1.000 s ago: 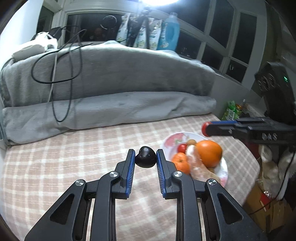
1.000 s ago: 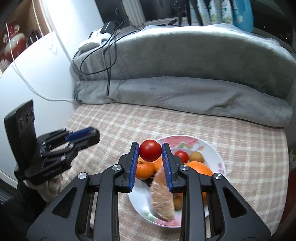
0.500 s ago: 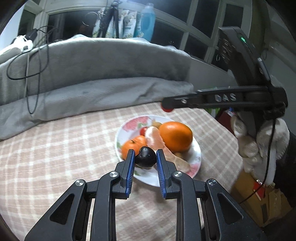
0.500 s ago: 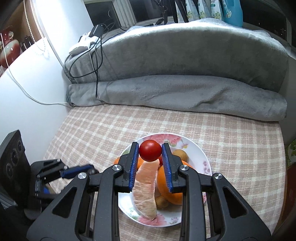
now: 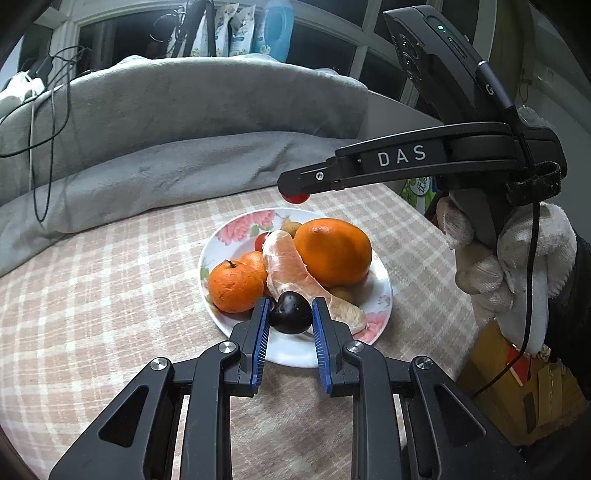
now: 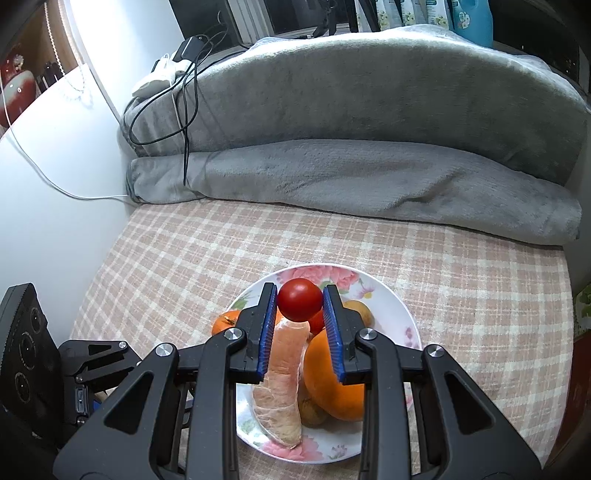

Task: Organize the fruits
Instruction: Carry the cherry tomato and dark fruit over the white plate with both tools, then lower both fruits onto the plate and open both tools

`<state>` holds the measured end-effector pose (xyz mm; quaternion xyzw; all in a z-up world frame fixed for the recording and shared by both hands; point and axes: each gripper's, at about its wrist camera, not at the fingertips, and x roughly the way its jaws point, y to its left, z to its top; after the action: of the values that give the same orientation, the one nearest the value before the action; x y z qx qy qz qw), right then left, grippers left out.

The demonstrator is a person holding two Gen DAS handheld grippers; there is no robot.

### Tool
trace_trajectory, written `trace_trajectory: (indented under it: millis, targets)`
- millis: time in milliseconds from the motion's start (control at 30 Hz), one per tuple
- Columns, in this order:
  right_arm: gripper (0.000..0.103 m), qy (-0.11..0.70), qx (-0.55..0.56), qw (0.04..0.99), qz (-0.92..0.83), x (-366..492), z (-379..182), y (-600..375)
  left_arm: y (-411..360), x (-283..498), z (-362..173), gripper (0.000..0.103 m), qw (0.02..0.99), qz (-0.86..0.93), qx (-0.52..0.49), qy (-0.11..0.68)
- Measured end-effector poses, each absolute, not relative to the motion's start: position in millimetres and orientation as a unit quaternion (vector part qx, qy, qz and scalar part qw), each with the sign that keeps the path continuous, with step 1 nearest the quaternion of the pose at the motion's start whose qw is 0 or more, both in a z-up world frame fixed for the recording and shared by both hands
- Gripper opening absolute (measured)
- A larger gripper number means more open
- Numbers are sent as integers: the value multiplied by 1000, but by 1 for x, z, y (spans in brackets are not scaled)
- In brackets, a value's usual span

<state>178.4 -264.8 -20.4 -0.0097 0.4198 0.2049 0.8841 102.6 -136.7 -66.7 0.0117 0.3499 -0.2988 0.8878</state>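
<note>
A floral white plate (image 5: 236, 236) (image 6: 384, 302) sits on the checked cloth, holding a big orange (image 5: 332, 251) (image 6: 332, 384), a small mandarin (image 5: 236, 288), a peeled pomelo segment (image 5: 295, 269) (image 6: 280, 384) and small brown fruits. My left gripper (image 5: 290, 319) is shut on a dark plum (image 5: 290, 312) just over the plate's near rim. My right gripper (image 6: 300, 304) is shut on a red cherry tomato (image 6: 300, 304) (image 5: 295, 198) and hovers above the plate's far part. In the left wrist view the right gripper reaches in from the right, held by a gloved hand (image 5: 517, 258).
A folded grey blanket (image 6: 369, 177) with cables on it runs along the back of the table. A white wall (image 6: 55, 184) stands on the left. Bottles and pouches (image 5: 258, 33) line the window sill. A cardboard box (image 5: 517, 376) sits below the table's right edge.
My left gripper has carried the plum rightward and down, from beside the plate to over its near rim. My right gripper drifted slightly down over the plate with the tomato still held.
</note>
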Motion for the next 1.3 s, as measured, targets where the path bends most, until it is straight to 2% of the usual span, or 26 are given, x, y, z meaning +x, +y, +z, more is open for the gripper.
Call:
trace_trajectory:
  millis: [1033, 1100, 1167, 1200, 1300]
  targets:
    - [27, 435, -18, 878, 201, 190, -33, -263, -138, 108, -71, 22, 885, -301, 6, 356]
    - [30, 434, -17, 879, 199, 190, -32, -264, -139, 108, -71, 23, 885, -300, 7, 355]
    - [44, 430, -17, 880, 199, 189, -31, -264, -139, 108, -71, 25, 885, -300, 7, 355]
    - [44, 429, -17, 881, 199, 189, -30, -264, -139, 108, -71, 31, 885, -300, 8, 355]
    - [44, 427, -13, 882, 200, 188, -28, -265, -139, 107, -70, 34, 886, -300, 8, 353]
